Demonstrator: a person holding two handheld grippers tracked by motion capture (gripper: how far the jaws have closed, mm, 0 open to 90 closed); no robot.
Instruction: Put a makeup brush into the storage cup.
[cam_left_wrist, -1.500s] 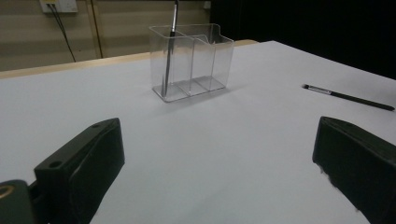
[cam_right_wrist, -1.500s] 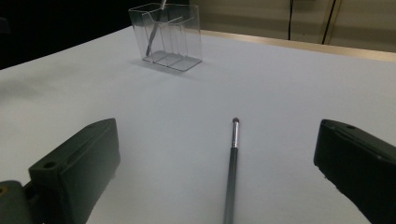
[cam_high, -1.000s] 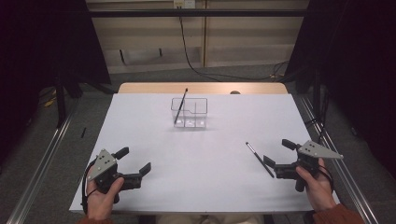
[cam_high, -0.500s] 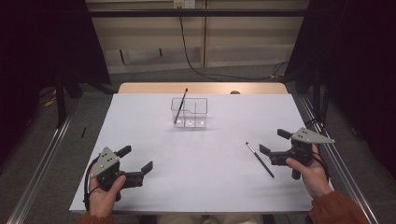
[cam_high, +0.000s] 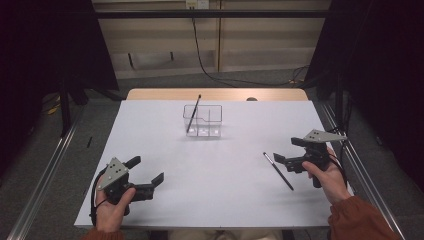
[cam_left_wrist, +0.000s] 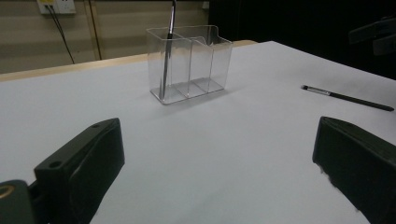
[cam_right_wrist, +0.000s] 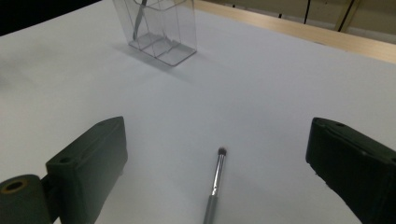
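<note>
**Both grippers spread above the white table**

The right gripper (cam_high: 291, 151) hovers near the table's (cam_high: 150, 125) right edge, jaws wide apart over a loose brush (cam_right_wrist: 214, 184) lying flat. The left gripper (cam_high: 149, 169), equally spread, sits by the front-left corner. Toward the far edge stands a clear organizer (cam_left_wrist: 189, 63) (three compartments, seemingly), one brush leaning (cam_left_wrist: 166, 51) in its end compartment.
</note>
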